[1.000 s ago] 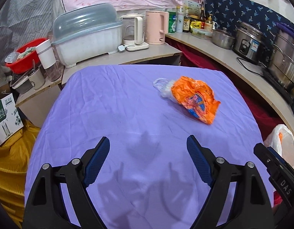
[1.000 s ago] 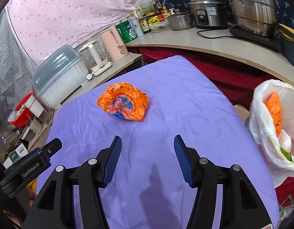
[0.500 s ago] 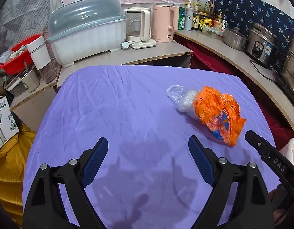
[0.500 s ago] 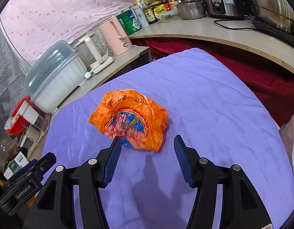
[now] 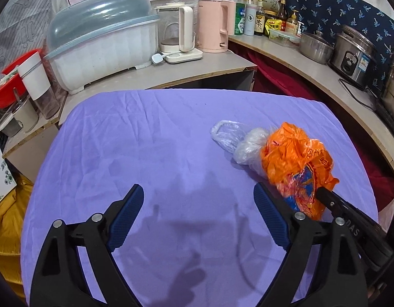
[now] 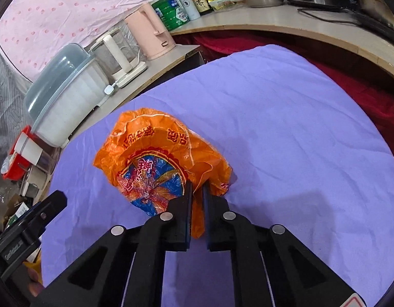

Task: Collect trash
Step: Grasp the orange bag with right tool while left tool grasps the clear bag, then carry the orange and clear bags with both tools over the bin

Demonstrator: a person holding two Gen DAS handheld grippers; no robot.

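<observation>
Purple tablecloth (image 5: pixel 156 138) | right gripper (image 6: pixel 196 192) clamps orange bag (image 6: pixel 156 158) | left gripper (image 5: pixel 198 202) fingers spread

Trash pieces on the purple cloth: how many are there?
2. An orange bag, pinched by the right gripper, and a clear plastic bag lying against its far side. More could be hidden beneath them.
</observation>
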